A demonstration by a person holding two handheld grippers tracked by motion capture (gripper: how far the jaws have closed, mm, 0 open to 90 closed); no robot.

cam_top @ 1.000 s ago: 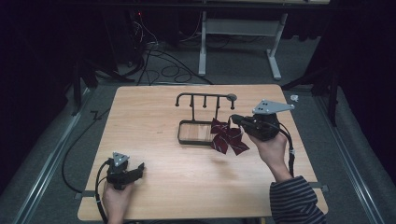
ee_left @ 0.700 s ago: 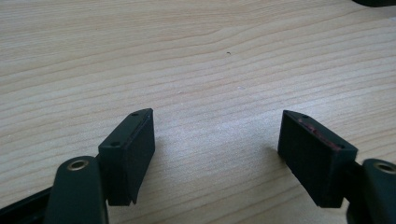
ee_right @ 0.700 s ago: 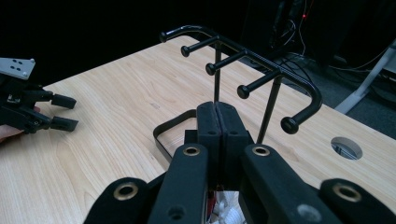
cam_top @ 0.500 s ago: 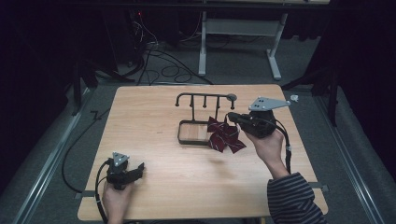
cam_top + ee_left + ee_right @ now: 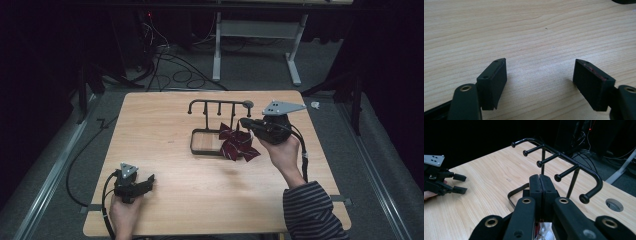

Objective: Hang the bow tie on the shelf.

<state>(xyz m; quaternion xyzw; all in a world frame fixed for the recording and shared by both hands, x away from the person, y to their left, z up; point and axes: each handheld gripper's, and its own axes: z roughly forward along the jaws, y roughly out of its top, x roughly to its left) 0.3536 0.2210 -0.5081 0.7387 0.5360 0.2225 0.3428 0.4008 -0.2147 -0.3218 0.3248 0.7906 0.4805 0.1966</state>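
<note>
A dark red plaid bow (image 5: 237,144) hangs from my right gripper (image 5: 246,123), which is shut on it just in front of a black hook rack (image 5: 220,104). In the right gripper view the jaws (image 5: 540,181) are pressed together, a scrap of the bow (image 5: 544,228) shows beneath them, and the rack's knobbed hooks (image 5: 564,157) stand close ahead. The bow hangs over the right end of the rack's base frame (image 5: 200,150). My left gripper (image 5: 147,181) rests low at the table's front left, open, with bare wood between its jaws (image 5: 540,82). It also appears far off (image 5: 459,183).
The wooden table (image 5: 165,125) has a round cable hole (image 5: 247,104) behind the rack. A small white item (image 5: 315,105) lies at the far right edge. Cables and a desk frame (image 5: 255,30) stand on the floor beyond.
My right gripper has carried the bow a little to the left and up, closer to the rack. The left gripper has stayed put.
</note>
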